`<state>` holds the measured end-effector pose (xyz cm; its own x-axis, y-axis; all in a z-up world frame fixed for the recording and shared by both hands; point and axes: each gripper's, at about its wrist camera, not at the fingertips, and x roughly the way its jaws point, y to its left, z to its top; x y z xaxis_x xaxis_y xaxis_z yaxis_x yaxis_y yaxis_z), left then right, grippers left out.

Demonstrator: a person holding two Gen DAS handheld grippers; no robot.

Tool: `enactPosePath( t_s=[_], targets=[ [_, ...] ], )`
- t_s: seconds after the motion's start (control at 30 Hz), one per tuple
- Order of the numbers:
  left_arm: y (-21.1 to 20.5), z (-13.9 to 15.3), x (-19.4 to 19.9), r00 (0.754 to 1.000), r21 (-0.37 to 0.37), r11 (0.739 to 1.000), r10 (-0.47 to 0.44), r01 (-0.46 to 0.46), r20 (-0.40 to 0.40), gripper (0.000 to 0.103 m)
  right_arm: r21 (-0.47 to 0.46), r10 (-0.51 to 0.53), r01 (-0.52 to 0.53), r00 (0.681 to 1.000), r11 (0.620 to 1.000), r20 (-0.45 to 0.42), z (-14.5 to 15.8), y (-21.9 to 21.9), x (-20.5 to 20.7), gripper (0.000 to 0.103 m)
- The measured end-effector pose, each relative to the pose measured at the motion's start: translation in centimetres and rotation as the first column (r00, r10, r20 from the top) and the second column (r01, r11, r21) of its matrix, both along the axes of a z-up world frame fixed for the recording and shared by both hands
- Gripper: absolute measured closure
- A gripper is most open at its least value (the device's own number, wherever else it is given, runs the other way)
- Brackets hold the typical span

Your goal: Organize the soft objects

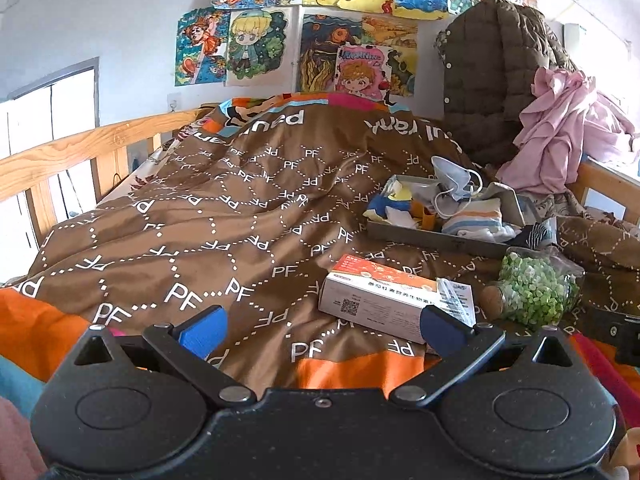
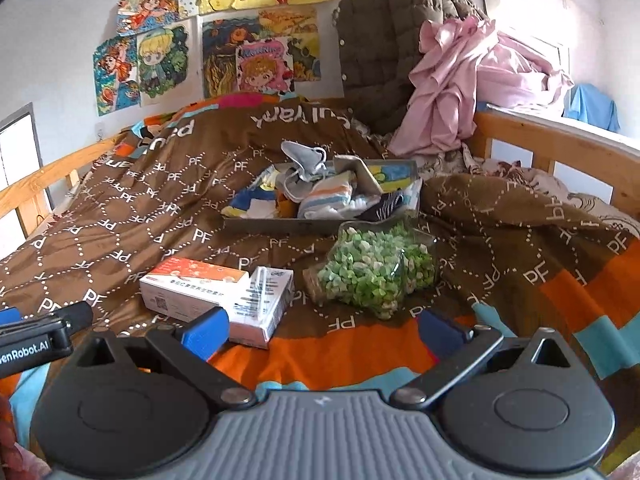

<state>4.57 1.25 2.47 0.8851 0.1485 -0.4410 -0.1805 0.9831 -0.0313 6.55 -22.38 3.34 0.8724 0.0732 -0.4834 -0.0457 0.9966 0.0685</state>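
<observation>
A grey tray (image 2: 264, 225) (image 1: 424, 237) lies on the brown quilt, heaped with soft items: a striped sock bundle (image 2: 326, 196) (image 1: 474, 216), a grey face mask (image 2: 306, 156) (image 1: 452, 174), blue and white cloths (image 2: 250, 204). A dark striped sock (image 2: 386, 202) hangs over its near right corner. In front of the tray are a white-orange carton (image 2: 200, 288) (image 1: 380, 296) and a star-shaped jar of green bits (image 2: 372, 268) (image 1: 536, 290). My left gripper (image 1: 322, 330) is open, low over the quilt, its right finger beside the carton. My right gripper (image 2: 324, 330) is open, empty, just short of carton and jar.
The bed has wooden rails (image 1: 60, 152) (image 2: 552, 140) on both sides. A brown quilted coat (image 2: 384, 32) and pink clothes (image 2: 452, 76) pile at the far right corner. Drawings (image 1: 280, 40) cover the wall. The left gripper's body (image 2: 36, 336) shows at the right view's left edge.
</observation>
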Motion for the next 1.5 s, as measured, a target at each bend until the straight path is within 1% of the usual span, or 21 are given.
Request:
enactPosePath(
  t_s=[0.13,0.33,0.43,0.63,1.5],
  targets=[
    [-0.4,-0.3,0.6,1.000,0.018,1.000,-0.008,0.009,-0.019,0.001,-0.006,-0.013,0.013,1.000,1.000,-0.015,-0.4,0.0,0.6,0.000],
    [-0.3,-0.8,1.1,0.999,0.005,1.000,-0.001,0.002,-0.050,0.001,-0.015,-0.007,0.007,1.000,1.000,-0.015,-0.7,0.2,1.0,0.000],
    [-0.3,-0.8,1.0,0.999,-0.002,1.000,-0.002,0.002,-0.048,0.001,-0.019,-0.003,0.003,1.000,1.000,-0.013,-0.7,0.3,1.0,0.000],
    [-0.6,-0.7,0.8,0.999,0.010,1.000,-0.011,0.012,-0.043,0.001,-0.019,-0.006,0.006,1.000,1.000,-0.015,-0.6,0.3,0.9,0.000],
    [-0.5,-0.9,1.1,0.997,-0.007,1.000,-0.018,0.018,-0.071,0.001,-0.013,0.001,-0.001,1.000,1.000,-0.010,-0.6,0.2,0.8,0.000]
  ],
)
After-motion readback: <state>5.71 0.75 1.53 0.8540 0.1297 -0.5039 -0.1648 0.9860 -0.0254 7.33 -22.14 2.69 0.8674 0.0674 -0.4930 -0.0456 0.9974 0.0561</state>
